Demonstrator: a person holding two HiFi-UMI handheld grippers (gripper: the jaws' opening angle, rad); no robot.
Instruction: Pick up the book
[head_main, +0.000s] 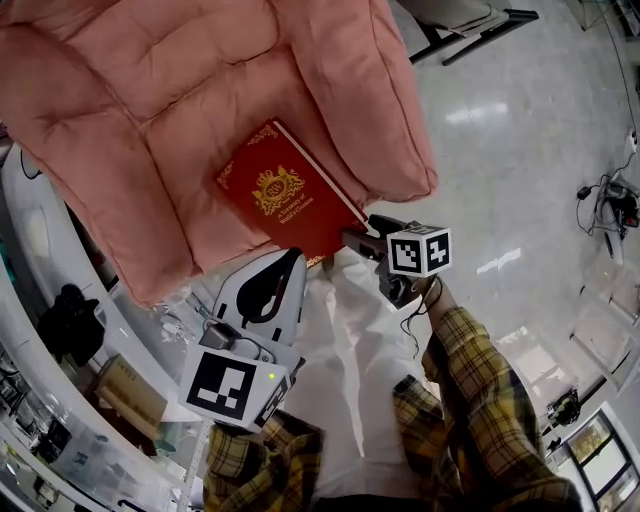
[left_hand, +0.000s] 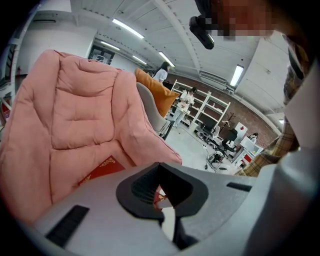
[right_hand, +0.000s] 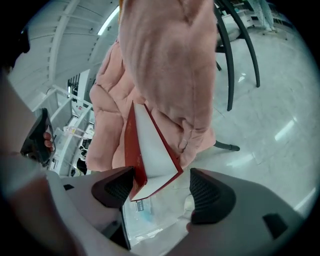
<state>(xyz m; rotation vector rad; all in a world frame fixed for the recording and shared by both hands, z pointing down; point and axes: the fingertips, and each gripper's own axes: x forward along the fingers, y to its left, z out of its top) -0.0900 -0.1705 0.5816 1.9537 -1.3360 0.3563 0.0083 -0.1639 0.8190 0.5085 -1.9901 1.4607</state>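
A red book (head_main: 280, 195) with a gold crest lies face up on the seat of a pink padded chair (head_main: 150, 100), its lower corner jutting over the seat's front edge. My right gripper (head_main: 362, 238) is at that corner. In the right gripper view the book (right_hand: 150, 145) stands edge-on between the wide-apart pads of the open right gripper (right_hand: 162, 187): the left pad is right beside the red cover, the right pad stands clear. My left gripper (head_main: 290, 262) sits just below the book's near edge, shut and empty. The left gripper view shows the book (left_hand: 100, 170) beyond the left gripper (left_hand: 160, 190).
The pink chair (left_hand: 75, 115) fills the upper left. Glossy white floor (head_main: 520, 130) spreads right, with black chair legs (head_main: 470, 35) at the top and cables (head_main: 605, 205) at the far right. A cluttered bench (head_main: 60, 400) runs along the left. Plaid sleeves (head_main: 470, 400) show below.
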